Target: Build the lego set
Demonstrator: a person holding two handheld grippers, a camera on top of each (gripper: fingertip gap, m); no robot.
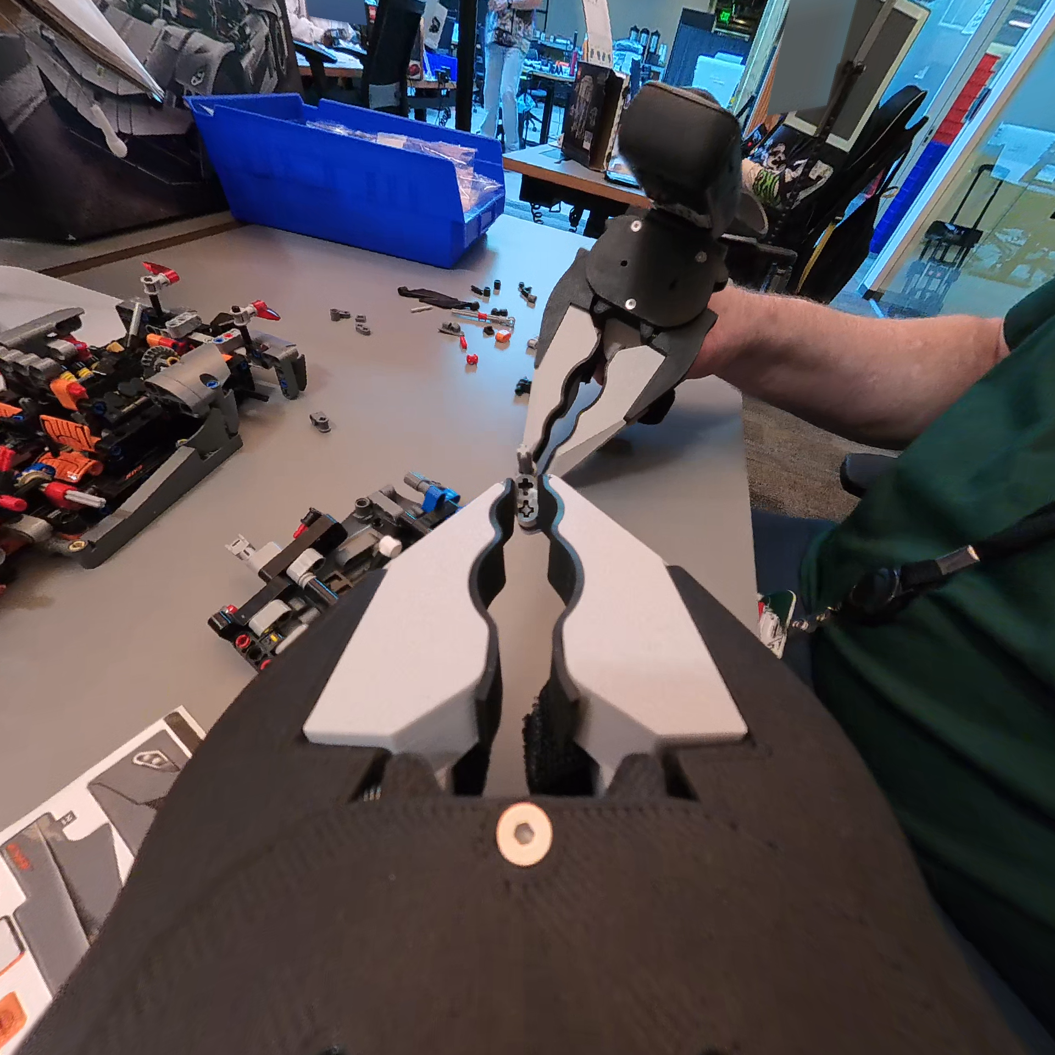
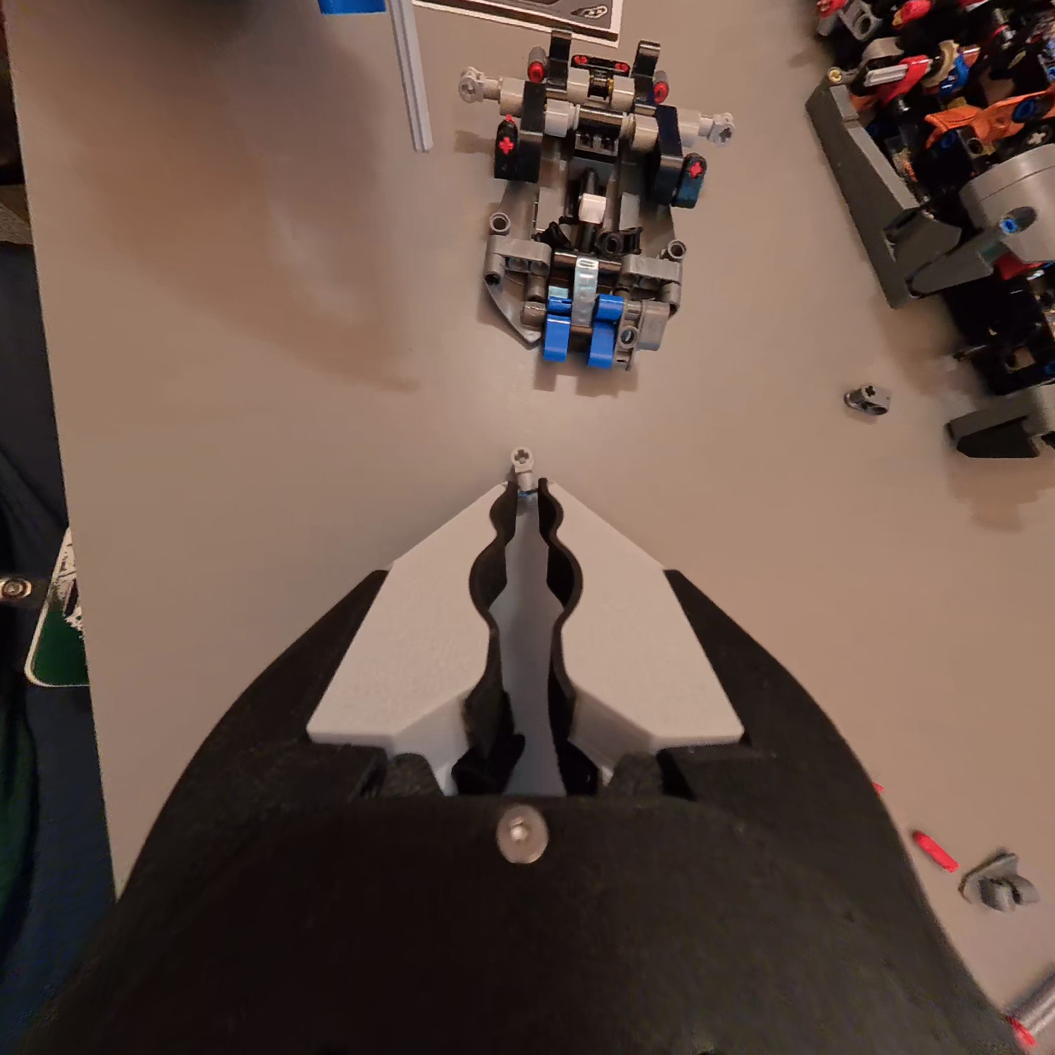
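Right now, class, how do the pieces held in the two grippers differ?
The left gripper pinches a grey connector with cross-shaped holes in its flat face. The right gripper pinches a lighter, slimmer grey pin, its round cross-holed end poking past the fingertips. Both are small, grey and clamped at the tips.

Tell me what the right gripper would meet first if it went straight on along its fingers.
Probably the bare grey table. The right gripper, shut on a small grey pin, looks steeply down at it. Farther along that line lies the small grey, black and blue sub-assembly, though depth is unclear.
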